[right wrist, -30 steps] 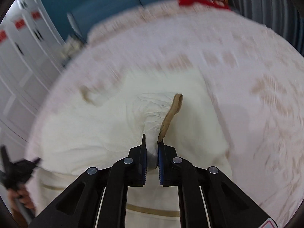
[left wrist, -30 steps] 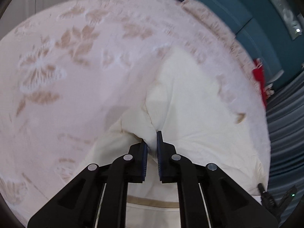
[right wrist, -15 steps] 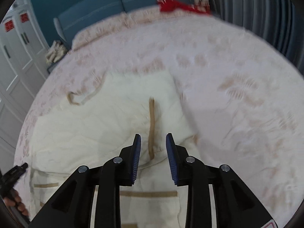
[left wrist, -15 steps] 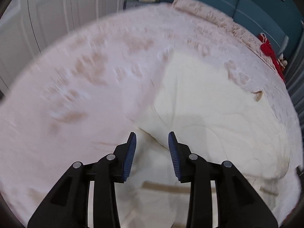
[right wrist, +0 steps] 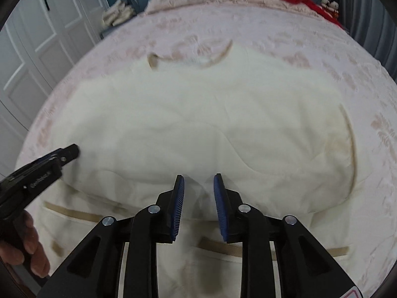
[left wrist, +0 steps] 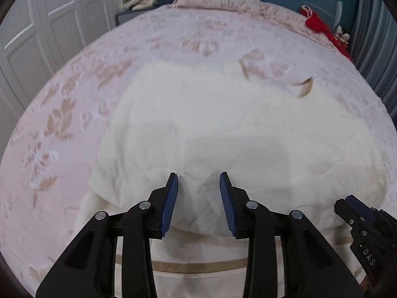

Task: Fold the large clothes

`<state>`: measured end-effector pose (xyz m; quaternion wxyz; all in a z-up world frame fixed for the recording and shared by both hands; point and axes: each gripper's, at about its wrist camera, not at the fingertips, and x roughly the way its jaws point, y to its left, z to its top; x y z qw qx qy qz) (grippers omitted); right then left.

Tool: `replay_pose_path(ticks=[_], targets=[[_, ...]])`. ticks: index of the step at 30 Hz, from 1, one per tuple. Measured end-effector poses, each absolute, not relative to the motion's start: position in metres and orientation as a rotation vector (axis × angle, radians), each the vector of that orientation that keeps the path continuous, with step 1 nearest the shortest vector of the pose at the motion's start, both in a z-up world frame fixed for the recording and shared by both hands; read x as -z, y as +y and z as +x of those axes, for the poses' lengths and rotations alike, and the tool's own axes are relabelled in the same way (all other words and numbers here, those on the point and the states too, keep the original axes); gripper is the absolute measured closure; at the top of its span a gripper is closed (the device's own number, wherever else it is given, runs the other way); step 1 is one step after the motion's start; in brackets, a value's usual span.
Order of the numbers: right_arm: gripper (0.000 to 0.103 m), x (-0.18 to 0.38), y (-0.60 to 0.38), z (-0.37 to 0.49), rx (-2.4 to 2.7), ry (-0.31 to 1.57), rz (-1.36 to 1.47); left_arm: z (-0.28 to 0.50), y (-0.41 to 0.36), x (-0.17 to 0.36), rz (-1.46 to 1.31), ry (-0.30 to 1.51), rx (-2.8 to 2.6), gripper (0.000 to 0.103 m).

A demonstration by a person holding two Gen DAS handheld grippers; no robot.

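Cream garment (left wrist: pixel 223 129) spread across the middle of the pink flowered bedspread (left wrist: pixel 62 114), filling the frame from about 9 o'clock to 3 o'clock in both wrist views, with its far edge toward 12 o'clock near the pillows (left wrist: pixel 218 2). Upper part lying doubled over the lower part, the fold edge running side to side just beyond both sets of fingertips; a tan band (right wrist: pixel 223 244) of the layer beneath showing at 6 o'clock. Tan-trimmed neckline (right wrist: pixel 213 58) up toward 12 o'clock in the right view, a tan cuff (left wrist: pixel 306 88) at about 2 o'clock in the left view. Left gripper (left wrist: pixel 198 198) with fingers parted a moderate gap, nothing pinched, cloth only lying beneath. Right gripper (right wrist: pixel 198 198) likewise empty, gap narrower, jaws just closing somewhat with no fabric between them. Judged about partway through: one lengthwise fold laid down and let go, bundle broad and puffy with loose edges at 3 o'clock. Left to do, likely: sides brought inward, another fold or two, then smoothing into a compact stack.
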<state>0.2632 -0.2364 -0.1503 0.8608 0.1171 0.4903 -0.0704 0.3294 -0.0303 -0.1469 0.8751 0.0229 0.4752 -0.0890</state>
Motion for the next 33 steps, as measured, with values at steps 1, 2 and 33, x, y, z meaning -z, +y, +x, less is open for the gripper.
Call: replay_pose_path(ticks=[1, 2, 33], targets=[[0.085, 0.157, -0.238, 0.261, 0.150, 1.028, 0.244, 0.329, -0.029, 0.153, 0.050, 0.991, 0.182, 0.069], [0.087, 0.162, -0.241, 0.259, 0.149, 1.024, 0.249, 0.328, -0.029, 0.158, 0.060, 0.990, 0.177, 0.069], [0.087, 0.184, -0.231, 0.244, 0.156, 0.906, 0.233, 0.305, -0.043, 0.187, 0.162, 0.819, 0.134, 0.068]])
